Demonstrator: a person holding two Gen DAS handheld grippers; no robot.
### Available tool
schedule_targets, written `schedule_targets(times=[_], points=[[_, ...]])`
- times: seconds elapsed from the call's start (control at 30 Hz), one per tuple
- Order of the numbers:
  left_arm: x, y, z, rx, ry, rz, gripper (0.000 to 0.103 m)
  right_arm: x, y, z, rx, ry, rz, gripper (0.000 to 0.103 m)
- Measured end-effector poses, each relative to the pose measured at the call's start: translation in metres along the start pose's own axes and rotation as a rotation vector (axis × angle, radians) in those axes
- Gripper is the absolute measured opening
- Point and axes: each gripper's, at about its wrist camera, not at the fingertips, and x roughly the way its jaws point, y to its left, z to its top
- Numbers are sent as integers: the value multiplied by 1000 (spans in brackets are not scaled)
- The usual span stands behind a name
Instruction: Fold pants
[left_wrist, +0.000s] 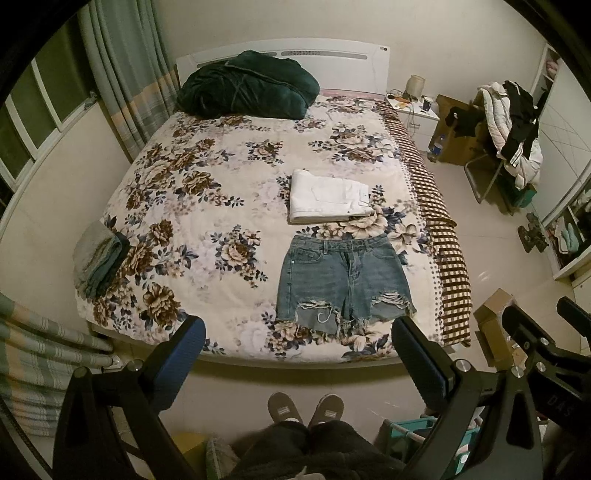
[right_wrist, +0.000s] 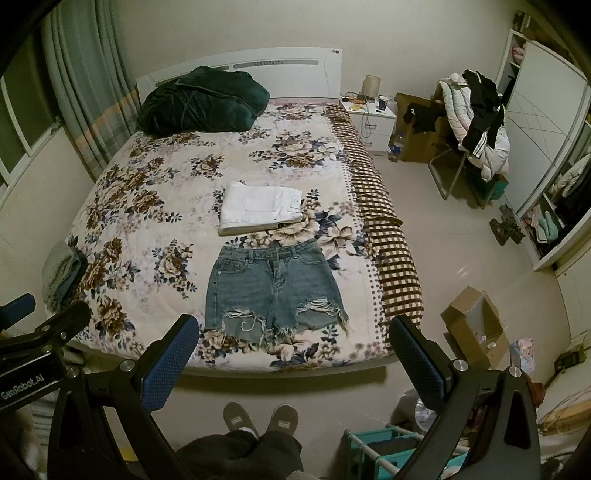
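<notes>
We see a dark green quilt (left_wrist: 247, 85) bunched against the white headboard (left_wrist: 332, 55) of the floral bed cover (left_wrist: 192, 206) — a brown checked blanket (left_wrist: 439, 229) trails down its far side. Beside the bed stand a white nightstand (right_wrist: 373, 118), a cardboard box (right_wrist: 476, 328) and a chair heaped with clothes (right_wrist: 476, 122) — our grey slippers (right_wrist: 258, 415) rest on the floor.

Both wrist cameras look down from above the foot of the floral-quilted bed (left_wrist: 177, 192) (right_wrist: 155, 206), facing its white headboard (left_wrist: 332, 55) (right_wrist: 288, 62), held well back. The left view sits left of the right; both share the whole bed.
</notes>
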Motion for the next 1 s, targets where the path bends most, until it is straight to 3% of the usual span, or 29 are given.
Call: schedule_targets(times=[1.0], points=[[-1,0,1,1,-1,0,103,-2,2,1,-1,0,-1,103]])
